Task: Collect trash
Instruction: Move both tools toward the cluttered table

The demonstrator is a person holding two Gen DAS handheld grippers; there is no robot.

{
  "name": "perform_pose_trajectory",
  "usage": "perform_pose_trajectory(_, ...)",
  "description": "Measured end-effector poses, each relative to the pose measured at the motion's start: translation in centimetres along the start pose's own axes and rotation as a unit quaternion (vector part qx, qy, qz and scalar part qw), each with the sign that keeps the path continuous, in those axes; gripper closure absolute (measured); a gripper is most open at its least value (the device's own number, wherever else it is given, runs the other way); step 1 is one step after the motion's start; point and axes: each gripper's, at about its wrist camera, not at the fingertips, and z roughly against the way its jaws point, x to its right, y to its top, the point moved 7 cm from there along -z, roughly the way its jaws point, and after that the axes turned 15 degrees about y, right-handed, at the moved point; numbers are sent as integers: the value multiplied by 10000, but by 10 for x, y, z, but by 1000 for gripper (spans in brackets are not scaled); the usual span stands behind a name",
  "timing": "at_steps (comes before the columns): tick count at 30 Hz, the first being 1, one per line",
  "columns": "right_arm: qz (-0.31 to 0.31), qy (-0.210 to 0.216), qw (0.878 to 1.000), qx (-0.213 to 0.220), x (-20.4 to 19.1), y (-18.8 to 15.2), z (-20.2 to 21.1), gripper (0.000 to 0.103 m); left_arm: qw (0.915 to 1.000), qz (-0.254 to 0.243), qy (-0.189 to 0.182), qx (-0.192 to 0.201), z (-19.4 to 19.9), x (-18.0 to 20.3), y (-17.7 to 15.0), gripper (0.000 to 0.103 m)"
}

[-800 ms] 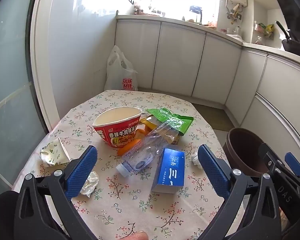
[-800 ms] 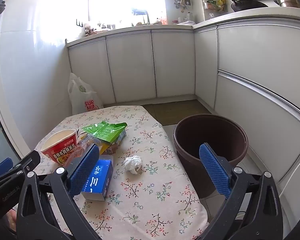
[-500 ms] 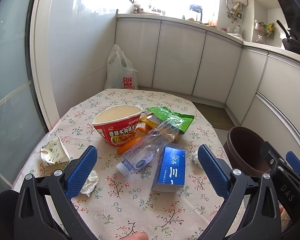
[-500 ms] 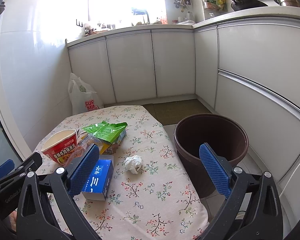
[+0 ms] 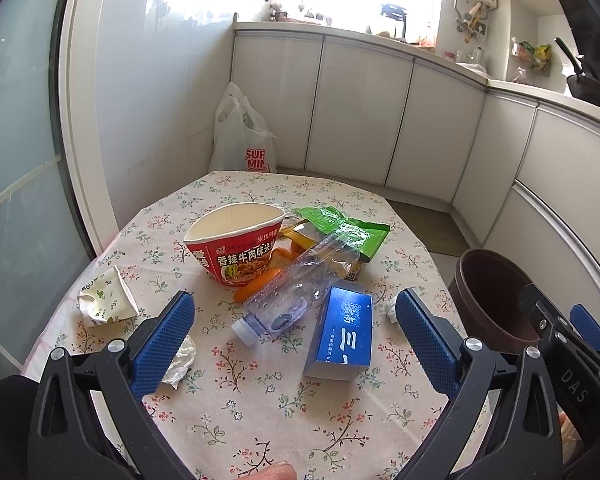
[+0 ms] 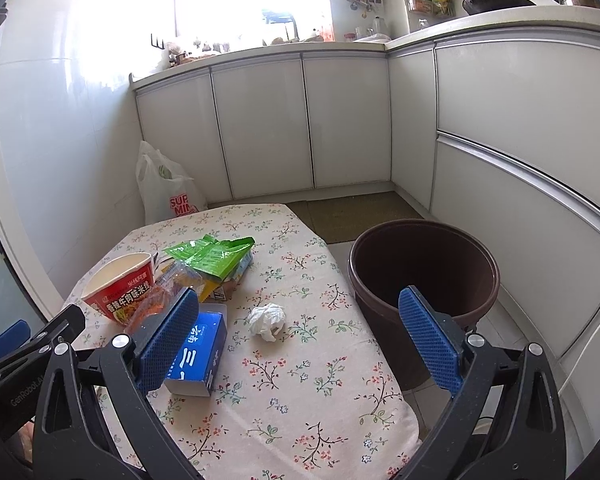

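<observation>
Trash lies on a floral-cloth table [image 5: 260, 412]: a red noodle bowl [image 5: 236, 254], a clear plastic bottle [image 5: 296, 296], a blue box [image 5: 342, 334], a green wrapper [image 5: 346, 230], a crumpled paper cup [image 5: 106, 298] and a tissue wad [image 6: 267, 317]. A brown bin [image 6: 422, 276] stands off the table's right edge. My left gripper [image 5: 294, 344] is open and empty above the near table, in front of the bottle and box. My right gripper [image 6: 300, 338] is open and empty, hovering near the tissue wad, its left pad over the blue box [image 6: 198, 354].
White cabinets [image 6: 300, 124] run along the back and right walls. A white shopping bag [image 5: 242, 142] sits on the floor beyond the table. A glass door [image 5: 16, 184] is at the left. A second small tissue [image 5: 180, 362] lies by the left pad.
Both grippers have drifted very slightly; the left view shifted a little. Nothing on the table has moved and both grippers stay open.
</observation>
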Motion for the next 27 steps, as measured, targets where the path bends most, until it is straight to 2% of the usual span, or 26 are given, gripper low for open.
perform_pose_trajectory(4,-9,-14,9999,-102,0,-2,-2,7,9999,-39,34,-119,-3,0,-2,5)
perform_pose_trajectory(7,-75,28,9999,-116,2,-4,-5,7,9992,17,32,-386,-12,-4,-5,5)
perform_pose_trajectory(11,-333,187,9978,-546,9,-12,-22,7,9972,214,31,-715,-30,-14,-11,5)
perform_pose_trajectory(16,-522,295,9929,-1026,16,-16,-42,7,9898,374,84,-1369,-63,-27,-26,5)
perform_pose_trajectory(17,-573,334,9912,-1142,18,-15,-49,7,9857,471,59,-1619,-70,-30,-30,5)
perform_pose_trajectory(19,-711,437,9883,-1273,21,-14,-58,7,9808,606,9,-1853,-82,-32,-31,5)
perform_pose_trajectory(24,-715,395,9865,-1419,34,-15,-86,7,9772,696,-30,-2007,-99,-34,-13,5)
perform_pose_trajectory(27,-856,394,9839,-1516,45,-24,-98,7,9796,604,-3,-1919,-107,-31,10,5)
